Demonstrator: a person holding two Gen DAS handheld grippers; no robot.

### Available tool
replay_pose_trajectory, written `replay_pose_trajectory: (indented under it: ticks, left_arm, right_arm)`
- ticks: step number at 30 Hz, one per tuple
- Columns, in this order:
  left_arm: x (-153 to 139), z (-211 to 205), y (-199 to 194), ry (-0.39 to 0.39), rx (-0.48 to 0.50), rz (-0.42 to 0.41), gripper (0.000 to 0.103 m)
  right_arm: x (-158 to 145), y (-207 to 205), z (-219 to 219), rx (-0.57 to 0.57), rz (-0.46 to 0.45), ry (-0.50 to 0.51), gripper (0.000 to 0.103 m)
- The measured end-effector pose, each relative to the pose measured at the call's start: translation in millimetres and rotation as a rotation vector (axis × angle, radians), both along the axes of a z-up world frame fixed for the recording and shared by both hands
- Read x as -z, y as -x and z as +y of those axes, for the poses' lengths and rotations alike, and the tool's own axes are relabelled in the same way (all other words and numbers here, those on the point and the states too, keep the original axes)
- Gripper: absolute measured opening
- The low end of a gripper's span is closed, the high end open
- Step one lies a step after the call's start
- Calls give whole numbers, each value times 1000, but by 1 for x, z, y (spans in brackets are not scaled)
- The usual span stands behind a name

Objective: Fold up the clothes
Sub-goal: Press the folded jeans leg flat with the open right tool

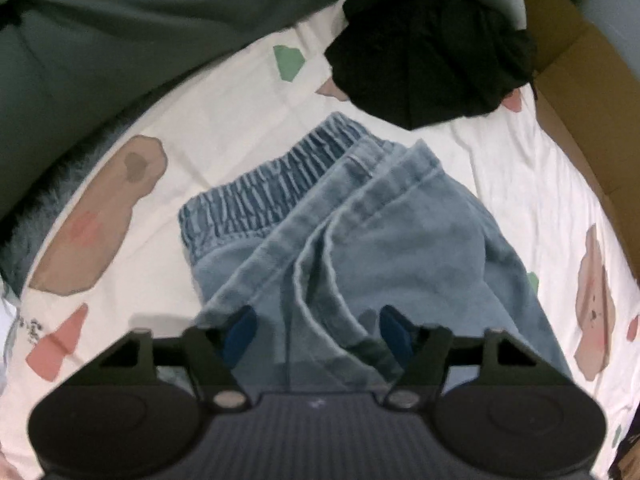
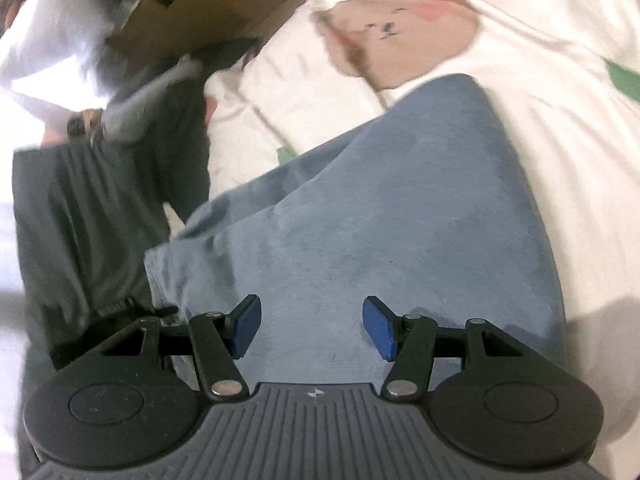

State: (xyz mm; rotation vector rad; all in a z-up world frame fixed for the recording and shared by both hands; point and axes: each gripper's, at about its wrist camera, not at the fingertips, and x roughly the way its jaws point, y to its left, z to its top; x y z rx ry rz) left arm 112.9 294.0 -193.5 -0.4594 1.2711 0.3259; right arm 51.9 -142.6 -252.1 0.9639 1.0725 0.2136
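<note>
Light blue denim trousers (image 1: 360, 240) with a gathered elastic waistband lay on the bed, on a white bedsheet (image 1: 208, 128) printed with brown bears and pink and green shapes. Their waistband pointed away from you in the left wrist view, and long folds ran down the cloth toward your left tool (image 1: 316, 332). Your left tool's blue pads stood apart with a raised fold of denim between them; I could not tell whether they pressed on it. Beyond the waistband a crumpled black garment (image 1: 432, 64) rested on the sheet, just apart from the trousers. A dark green padded headboard (image 1: 120, 20) rose behind the bed, and a brown cardboard box (image 1: 576, 80) stood at the sheet's right edge; its contents were out of sight. Your right tool (image 2: 312, 328) hovered over smooth denim with its pads spread and nothing gripped. Dark grey cloth (image 2: 80, 208) hung blurred at its left.
</note>
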Motion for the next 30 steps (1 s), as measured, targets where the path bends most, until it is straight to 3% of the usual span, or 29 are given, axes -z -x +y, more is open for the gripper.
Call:
replay_pose_trajectory:
  ticks: [4, 11, 18, 20, 24, 30]
  left_arm:
    - [-3, 7, 13, 32, 46, 15, 48]
    - [-9, 12, 28, 23, 131, 41, 47]
    - [-10, 39, 38, -37, 104, 68, 47]
    - [-14, 44, 42, -41, 95, 49, 47]
    - [-21, 45, 43, 2, 114, -31, 62]
    - [-13, 31, 34, -31, 188, -89, 61]
  right_arm:
    - [11, 14, -15, 66, 26, -37, 64]
    - [17, 24, -24, 85, 47, -60, 64]
    - [14, 39, -29, 84, 57, -27, 64]
    - [15, 44, -32, 85, 63, -21, 64]
    - [18, 53, -36, 89, 75, -7, 64]
    - [19, 61, -42, 99, 87, 13, 64]
